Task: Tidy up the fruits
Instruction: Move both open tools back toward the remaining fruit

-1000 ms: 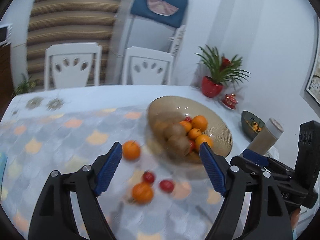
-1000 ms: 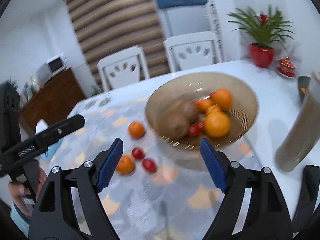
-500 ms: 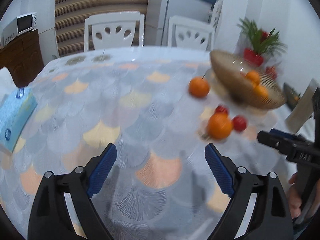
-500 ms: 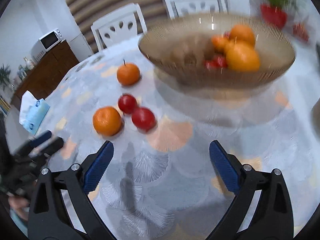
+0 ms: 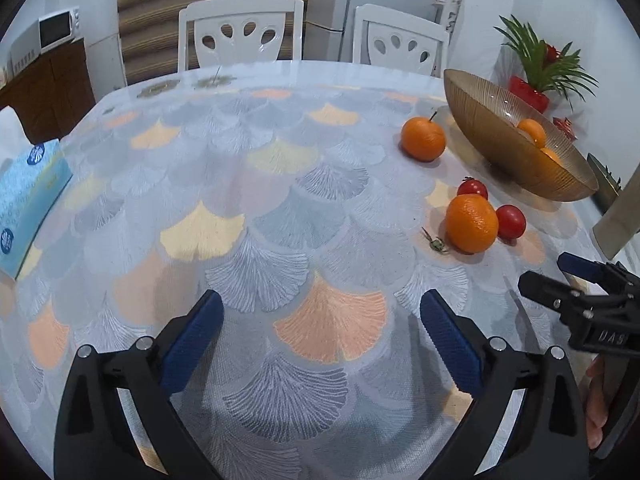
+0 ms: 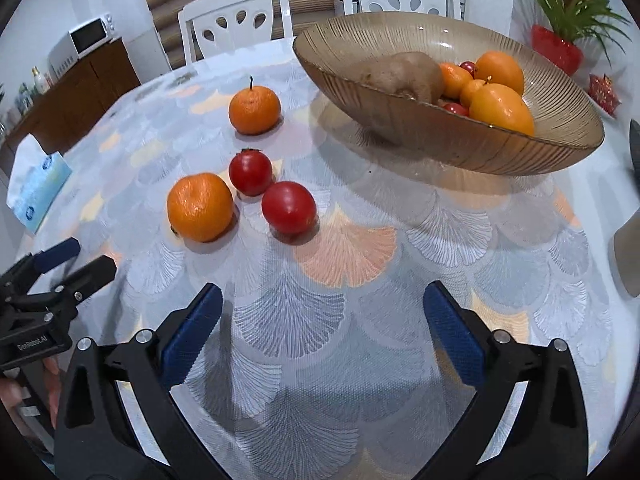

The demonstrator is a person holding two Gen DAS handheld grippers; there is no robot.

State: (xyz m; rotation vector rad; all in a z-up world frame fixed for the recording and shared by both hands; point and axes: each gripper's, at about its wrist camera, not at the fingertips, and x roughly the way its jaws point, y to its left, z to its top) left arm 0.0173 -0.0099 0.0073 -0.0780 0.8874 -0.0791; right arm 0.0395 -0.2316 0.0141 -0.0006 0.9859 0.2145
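Observation:
A ribbed amber glass bowl (image 6: 400,128) (image 5: 500,148) holds oranges, small red fruits and a brown fruit (image 6: 400,74). On the tablecloth in front of it lie a stemmed orange (image 6: 254,109) (image 5: 423,138), a second orange (image 6: 200,207) (image 5: 472,223) and two red fruits (image 6: 251,172) (image 6: 289,207) (image 5: 510,221). My right gripper (image 6: 322,334) is open, low over the cloth, short of the fruits. My left gripper (image 5: 320,338) is open over bare cloth, with the fruits far to its right. Each gripper shows at the other view's edge.
A blue tissue box (image 5: 28,204) lies at the table's left edge. A tan cylinder (image 5: 620,220) stands right of the bowl. A red potted plant (image 6: 558,48) sits behind the bowl. Two white chairs (image 5: 240,34) stand at the far side.
Both grippers pulled back and dropped lower over the table. The left view swung left, so the bowl and loose fruits now sit at its right.

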